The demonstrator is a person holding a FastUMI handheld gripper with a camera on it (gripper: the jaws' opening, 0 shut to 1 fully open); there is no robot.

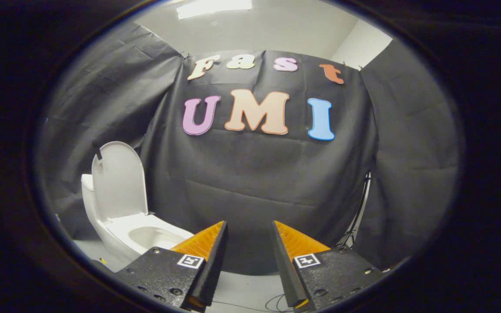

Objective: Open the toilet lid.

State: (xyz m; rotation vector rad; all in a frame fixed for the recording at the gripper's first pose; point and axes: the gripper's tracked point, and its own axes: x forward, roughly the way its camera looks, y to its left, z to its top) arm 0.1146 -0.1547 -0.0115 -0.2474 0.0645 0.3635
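Note:
A white toilet [118, 237] stands to the left of my fingers, against the booth's black cloth wall. Its lid [119, 180] is raised upright, leaning back toward the tank, and the seat and bowl opening [152, 237] are exposed. My gripper [249, 228] is open, with a wide gap between the two fingers and nothing in it. The toilet sits left of and beyond the left finger [209, 243], apart from it.
Black cloth [255, 182] hangs straight ahead and on both sides. A thin black stand with cables [357, 217] rises at the right by the cloth's edge. Pale floor [250, 289] with a thin cable lies under the fingers.

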